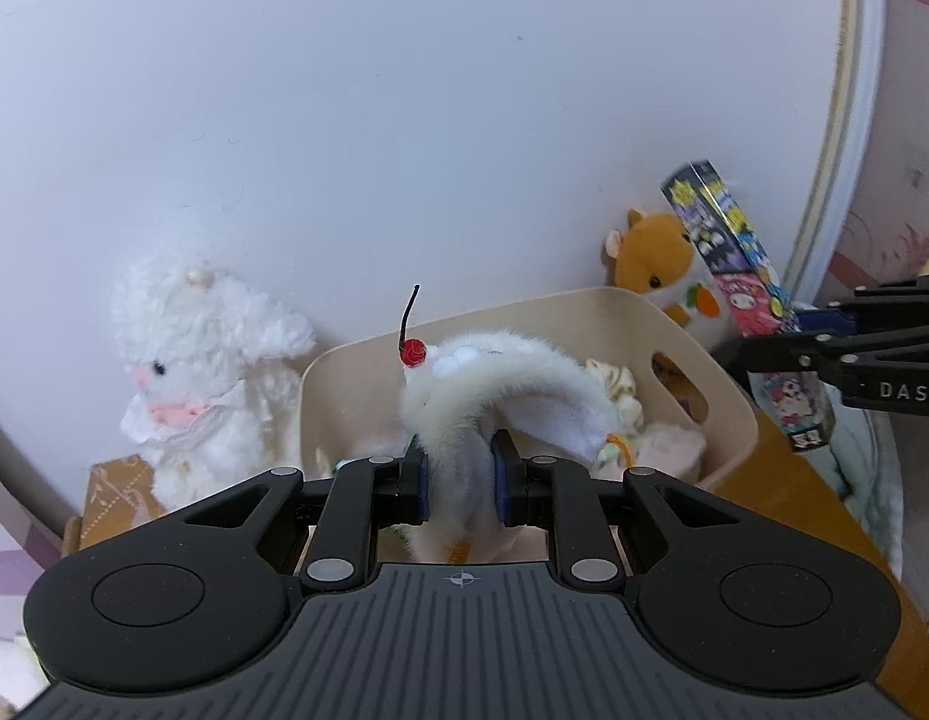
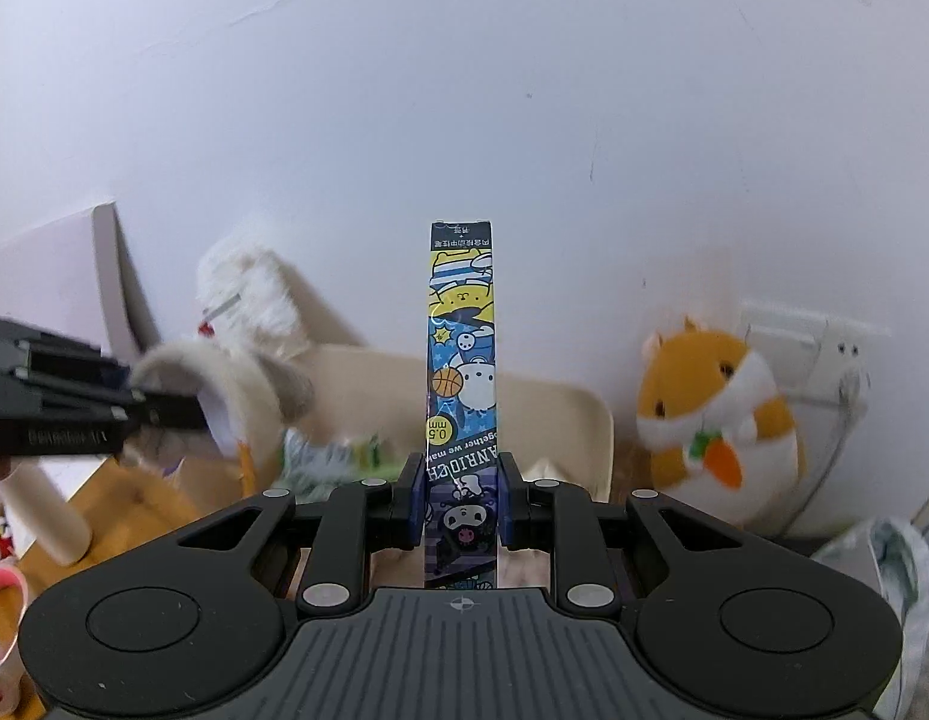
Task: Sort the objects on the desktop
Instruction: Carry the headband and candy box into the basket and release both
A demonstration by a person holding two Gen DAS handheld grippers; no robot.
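My left gripper [image 1: 461, 483] is shut on a white furry headband [image 1: 500, 372] with a red cherry charm [image 1: 413, 354], held over the cream storage bin [image 1: 356, 372]. My right gripper [image 2: 461, 501] is shut on a tall cartoon-printed pen box [image 2: 462, 372], held upright in front of the same bin [image 2: 560, 414]. The box also shows at the right of the left wrist view [image 1: 746, 276], gripped by the right gripper [image 1: 824, 330]. The left gripper shows at the left of the right wrist view [image 2: 164, 408] with the headband [image 2: 236, 384].
A white lamb plush [image 1: 194, 378] stands left of the bin by a brown box [image 1: 116, 498]. An orange hamster plush [image 2: 716, 414] sits right of the bin against the wall. Small soft toys [image 1: 644, 426] lie inside the bin. A wall socket [image 2: 836, 360] is behind the hamster.
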